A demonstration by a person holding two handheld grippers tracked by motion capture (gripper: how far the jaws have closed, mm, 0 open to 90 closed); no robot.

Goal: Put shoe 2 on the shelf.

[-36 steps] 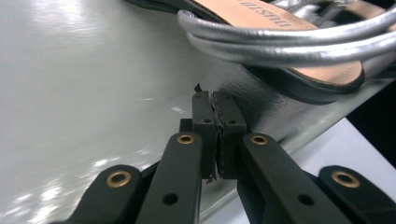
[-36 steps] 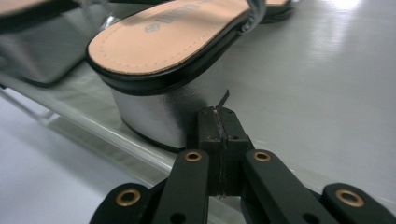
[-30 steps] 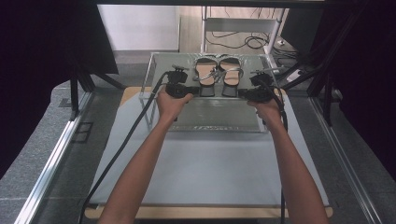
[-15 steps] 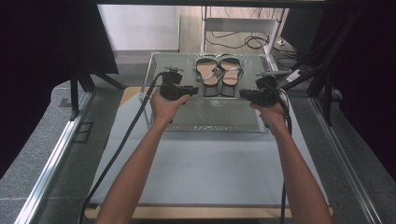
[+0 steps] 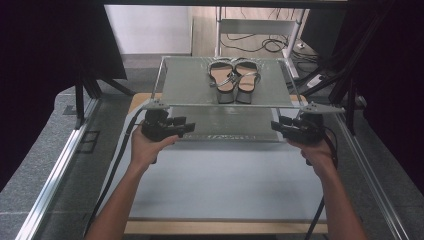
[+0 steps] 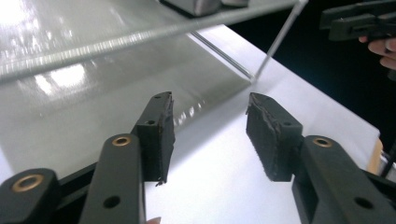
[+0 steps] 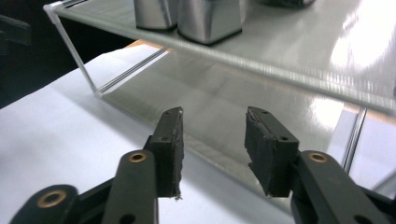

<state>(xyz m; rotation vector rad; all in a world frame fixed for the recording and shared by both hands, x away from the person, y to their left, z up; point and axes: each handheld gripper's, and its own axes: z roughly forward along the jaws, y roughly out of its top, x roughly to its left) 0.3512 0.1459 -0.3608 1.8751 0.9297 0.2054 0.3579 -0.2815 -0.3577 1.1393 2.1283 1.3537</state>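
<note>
A pair of brown strappy sandals (image 5: 234, 80) lies side by side on the top shelf (image 5: 187, 85) of a silver mesh rack. Their block heels (image 7: 187, 16) stand at the shelf's front edge. My left gripper (image 5: 189, 128) is held at the rack's front left corner, open and empty, pointing across the lower shelf (image 6: 93, 107). My right gripper (image 5: 276, 126) is at the front right corner, also open and empty. In the left gripper view the jaws (image 6: 210, 126) stand well apart; so do those in the right gripper view (image 7: 214, 140).
The rack stands at the far end of a white mat (image 5: 225, 180) on the table. Thin rack posts (image 7: 74, 51) rise at the front corners. Dark curtains and metal rails (image 5: 55, 170) flank the table. Cables and a stand (image 5: 260, 35) lie beyond the rack.
Both grippers have drawn back from the top shelf near the sandals toward the person, dropped lower and spread out to the rack's front corners. The sandals have not moved.
</note>
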